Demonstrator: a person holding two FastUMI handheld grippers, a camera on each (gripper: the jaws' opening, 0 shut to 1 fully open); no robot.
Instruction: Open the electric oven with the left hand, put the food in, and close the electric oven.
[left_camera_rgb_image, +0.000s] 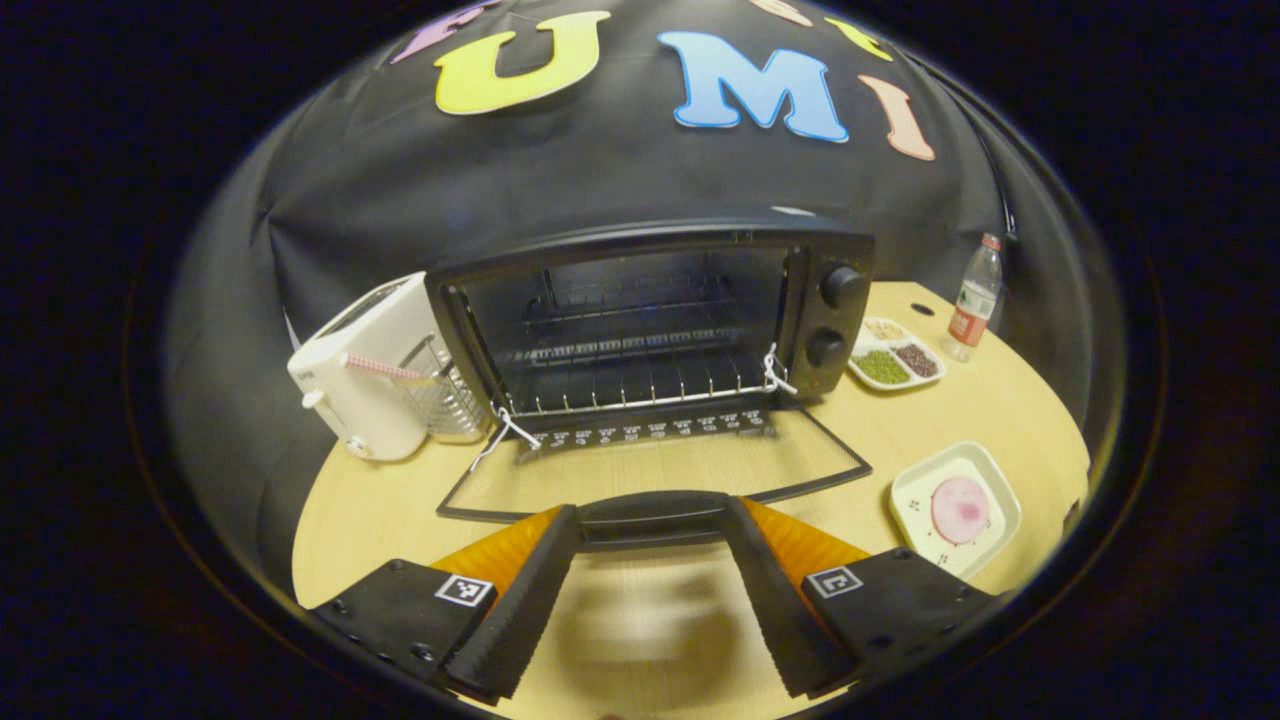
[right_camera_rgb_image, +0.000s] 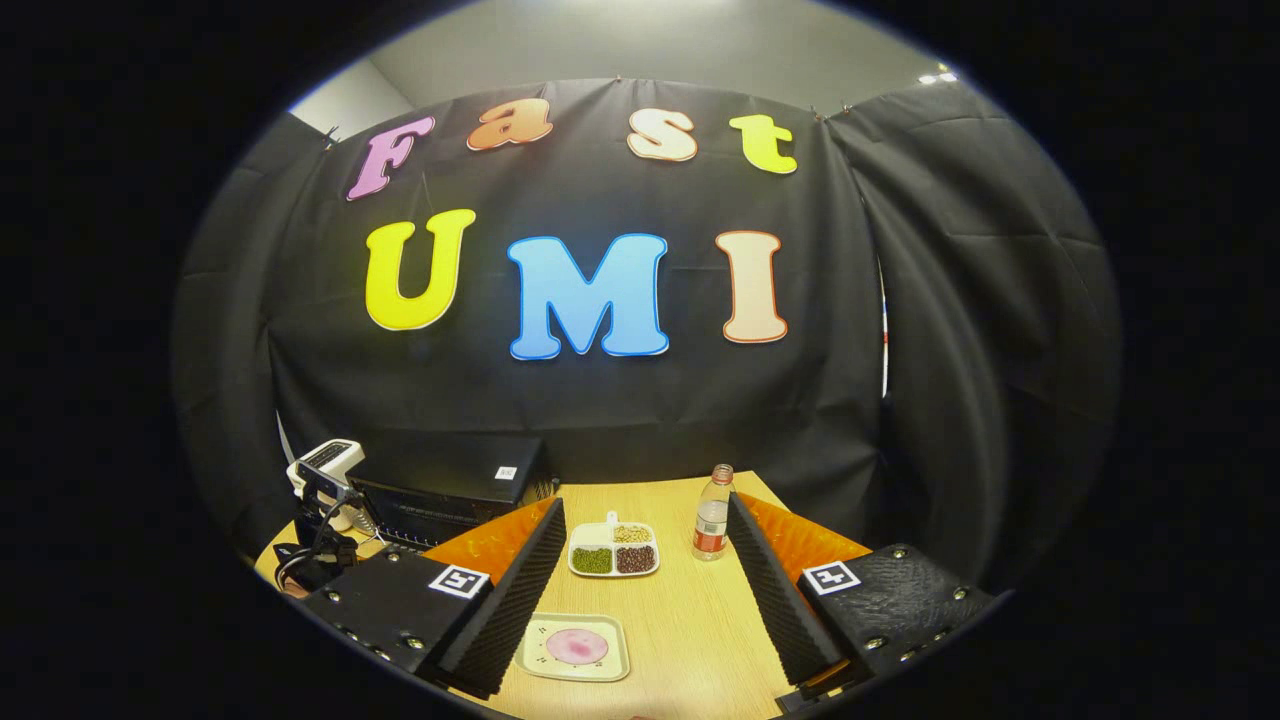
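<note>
In the left gripper view, a white toaster (left_camera_rgb_image: 365, 370) stands at the far left of the round wooden table (left_camera_rgb_image: 1000, 400), with a pink striped stick across its side and a small wire rack (left_camera_rgb_image: 445, 395) just beside it. To its right sits the electric oven (left_camera_rgb_image: 650, 320), a black box with its door (left_camera_rgb_image: 655, 470) swung fully down and lying flat over the tabletop. The glass pane lets the wood show through, and the door's dark handle (left_camera_rgb_image: 652, 518) runs along its near edge. The cavity is dark, with a wire shelf (left_camera_rgb_image: 640, 385) across it and white cord looped at both lower corners. Two round knobs (left_camera_rgb_image: 843, 287) stand one above the other on the right panel. The left gripper (left_camera_rgb_image: 652, 540) has its jaws spread wide, one finger at each end of the handle; whether the fingers press on it cannot be told.

Right of the oven lies a divided dish (left_camera_rgb_image: 893, 358) holding green, dark and pale grains, then a plastic bottle (left_camera_rgb_image: 974, 298) with a red label at the table's back edge. Nearer, at the right, a white square plate (left_camera_rgb_image: 908, 498) carries the food (left_camera_rgb_image: 960, 508), a round pink disc.

In the right gripper view, the oven (right_camera_rgb_image: 440, 490) appears at the lower left with the toaster (right_camera_rgb_image: 325, 460) behind it. The right gripper (right_camera_rgb_image: 645, 590) hangs above the table with its jaws apart, holding nothing. Between its fingers lie the plate (right_camera_rgb_image: 540, 640) with the pink food (right_camera_rgb_image: 577, 646), the divided dish (right_camera_rgb_image: 614, 550) farther back, and the bottle (right_camera_rgb_image: 711, 525) to its right.
</note>
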